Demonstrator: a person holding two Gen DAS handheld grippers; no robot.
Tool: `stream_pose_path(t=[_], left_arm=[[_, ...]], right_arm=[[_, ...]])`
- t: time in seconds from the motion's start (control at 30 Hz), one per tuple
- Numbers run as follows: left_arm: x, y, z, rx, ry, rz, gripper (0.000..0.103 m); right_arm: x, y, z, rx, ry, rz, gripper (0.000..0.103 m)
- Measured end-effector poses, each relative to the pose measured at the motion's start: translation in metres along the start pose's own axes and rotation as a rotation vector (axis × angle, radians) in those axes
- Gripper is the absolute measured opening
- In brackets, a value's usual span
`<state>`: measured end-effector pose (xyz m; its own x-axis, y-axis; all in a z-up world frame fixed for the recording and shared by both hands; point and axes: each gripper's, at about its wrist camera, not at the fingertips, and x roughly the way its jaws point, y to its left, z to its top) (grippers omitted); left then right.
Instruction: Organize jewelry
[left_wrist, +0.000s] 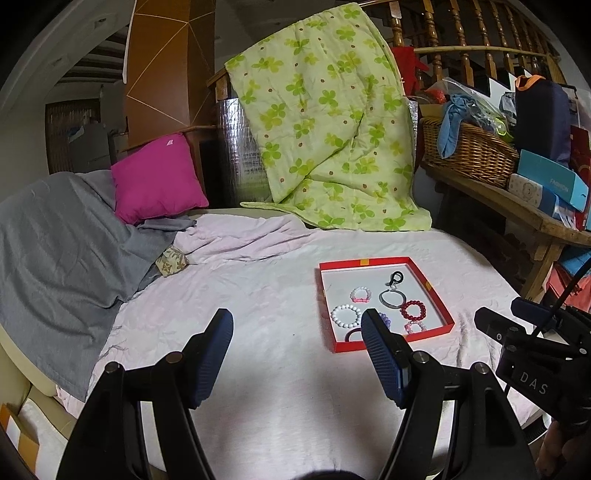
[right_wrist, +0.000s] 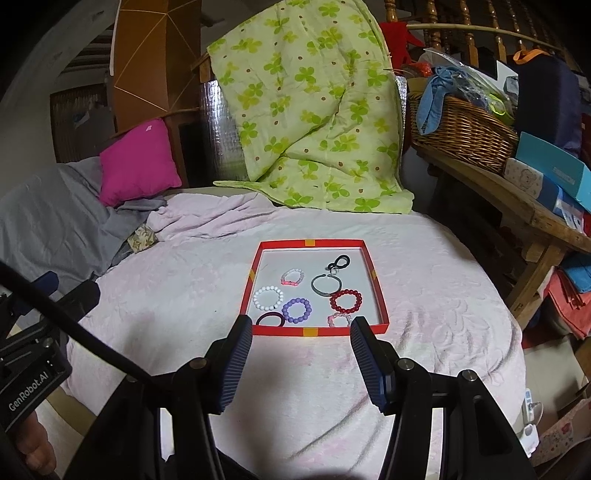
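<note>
A red-rimmed tray (right_wrist: 380, 295) (left_wrist: 436, 295) lies on the pale pink bedspread. In it lie several pieces: a white bead bracelet (right_wrist: 268, 298) (left_wrist: 346, 315), a purple bead bracelet (right_wrist: 296, 310), a dark red bead bracelet (right_wrist: 345, 301) (left_wrist: 413, 311), two small pink bracelets (right_wrist: 292, 277) (right_wrist: 338, 319), a grey bangle (right_wrist: 325, 285) (left_wrist: 391, 298), a black clasp (right_wrist: 339, 262) and a dark hair tie (right_wrist: 270, 319). My left gripper (left_wrist: 297, 334) is open and empty, left of the tray. My right gripper (right_wrist: 301, 341) is open and empty, just in front of the tray.
A green clover quilt (right_wrist: 310, 110) hangs over the headboard behind the tray. A magenta pillow (right_wrist: 138, 162) and grey blanket (right_wrist: 48, 214) lie at left. A wooden bench (right_wrist: 517, 206) with a wicker basket (right_wrist: 461, 136) and boxes stands at right.
</note>
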<state>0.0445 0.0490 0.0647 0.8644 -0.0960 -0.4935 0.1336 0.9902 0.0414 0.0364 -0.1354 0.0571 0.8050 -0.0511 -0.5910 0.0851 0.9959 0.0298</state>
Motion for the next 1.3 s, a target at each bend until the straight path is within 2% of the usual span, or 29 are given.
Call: stream_pose_path(t=[0.53, 0.73, 1.3], left_arm=[[0.008, 0.0, 0.001, 0.021, 0.008, 0.046, 0.073], [0.009, -0.017, 0.0, 0.056, 0.017, 0.054, 0.073], [0.001, -0.058, 0.014, 0.141, -0.004, 0.045, 0.073]], right_arm=[[0.015, 0.0, 0.004, 0.007, 0.002, 0.026, 0.059], [0.023, -0.014, -0.002, 0.036, 0.019, 0.043, 0.059], [0.014, -0.063, 0.0, 0.136, -0.023, 0.05, 0.059]])
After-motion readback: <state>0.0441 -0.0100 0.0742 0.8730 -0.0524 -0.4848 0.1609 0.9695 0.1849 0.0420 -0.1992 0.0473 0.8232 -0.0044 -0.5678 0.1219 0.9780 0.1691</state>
